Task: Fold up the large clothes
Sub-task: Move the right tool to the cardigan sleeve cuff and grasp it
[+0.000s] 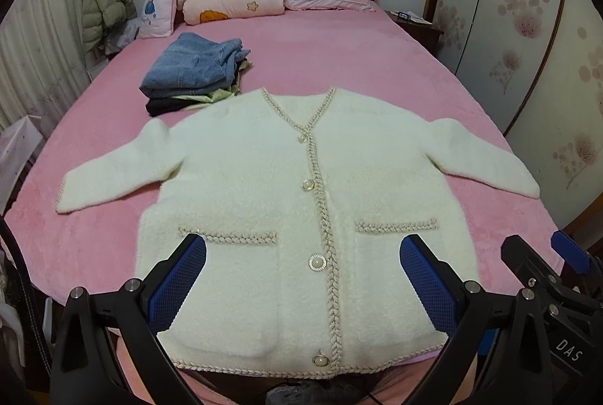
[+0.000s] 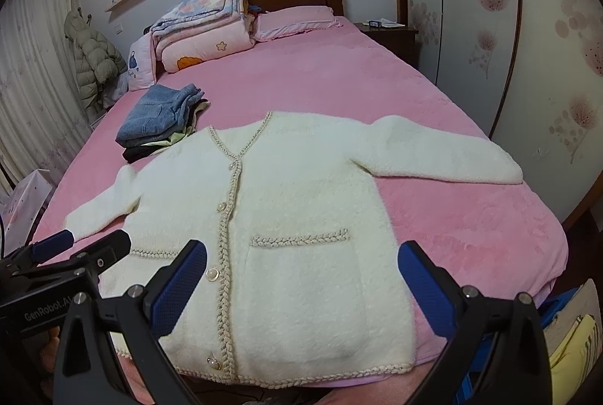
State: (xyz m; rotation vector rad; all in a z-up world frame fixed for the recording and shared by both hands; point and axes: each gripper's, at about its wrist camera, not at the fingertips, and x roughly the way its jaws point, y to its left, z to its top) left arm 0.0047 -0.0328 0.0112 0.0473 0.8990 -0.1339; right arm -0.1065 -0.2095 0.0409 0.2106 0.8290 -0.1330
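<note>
**Cream on pink**

The cardigan (image 1: 264, 201) is fluffy cream, edged in beige braid, with pearly gold-rimmed buttons (image 1: 317, 261). The bed cover (image 1: 339, 58) is plain pink. Toward its far left edge, faded blue jeans (image 1: 192, 65) top a black and pale yellow-green pile. The gripper pads (image 2: 177, 288) are dotted blue on black

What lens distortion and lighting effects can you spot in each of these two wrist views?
Left wrist view: fisheye bends the pink plush bed into a dome, corners vignette black, and the fluffy cream buttoned cardigan is evenly lit with soft shadows. Right wrist view: the floral wardrobe doors bow outward, with the same dim, flat indoor light.
</note>
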